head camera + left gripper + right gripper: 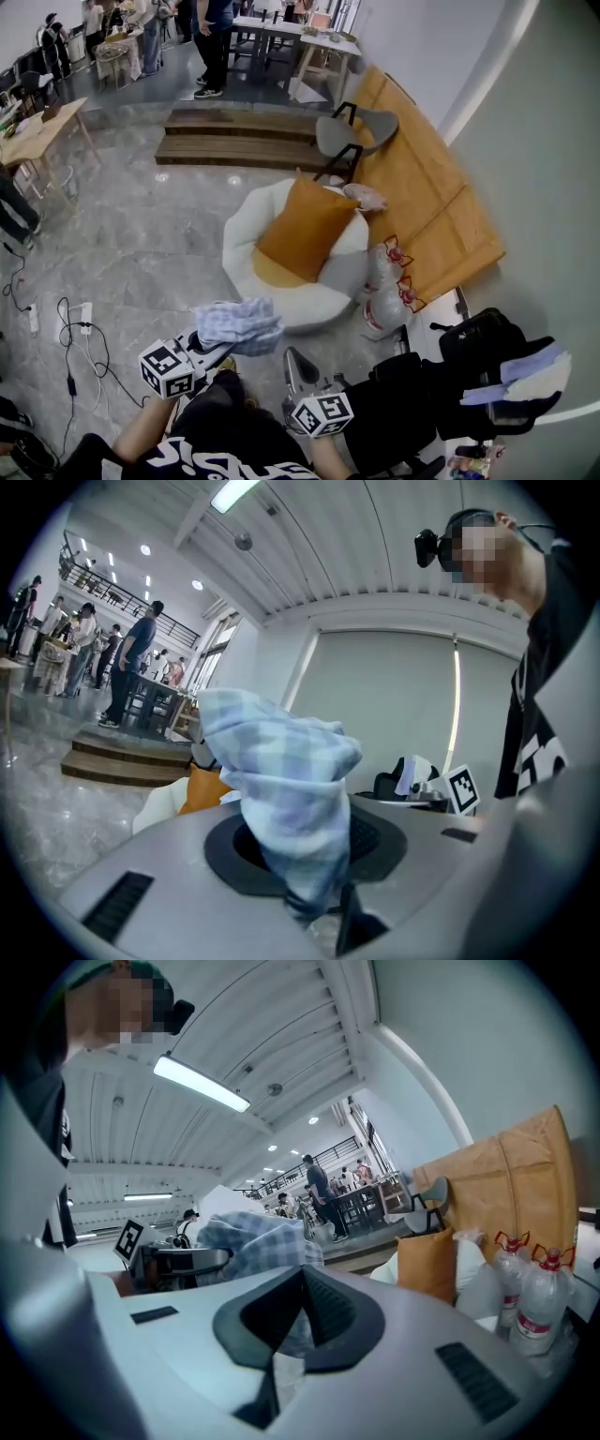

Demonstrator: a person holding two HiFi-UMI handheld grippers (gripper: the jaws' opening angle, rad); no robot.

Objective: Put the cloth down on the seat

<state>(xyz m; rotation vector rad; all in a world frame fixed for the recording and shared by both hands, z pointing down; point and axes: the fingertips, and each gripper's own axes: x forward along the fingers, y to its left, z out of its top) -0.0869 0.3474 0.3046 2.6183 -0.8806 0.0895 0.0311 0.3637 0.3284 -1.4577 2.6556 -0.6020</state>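
A crumpled blue-and-white checked cloth [239, 324] hangs from my left gripper [217, 349], which is shut on it just short of the seat. The seat [246, 234] is a round white armchair with an orange cushion [305, 230] leaning in it. In the left gripper view the cloth [281, 780] rises out of the left gripper [314, 907] and hides most of the chair. My right gripper [296, 363] is beside it to the right, shut with nothing in it. The right gripper view shows the right gripper [281, 1354], the cloth [253, 1241] to its left and the cushion [422, 1265] ahead.
Two plastic water bottles [384, 300] stand against the chair's right side. Cardboard sheets [422, 206] lean on the wall behind, with a grey chair [361, 131] and low wooden steps [244, 141] beyond. Cables [75, 328] lie on the floor at left; a black bag [478, 342] sits at right.
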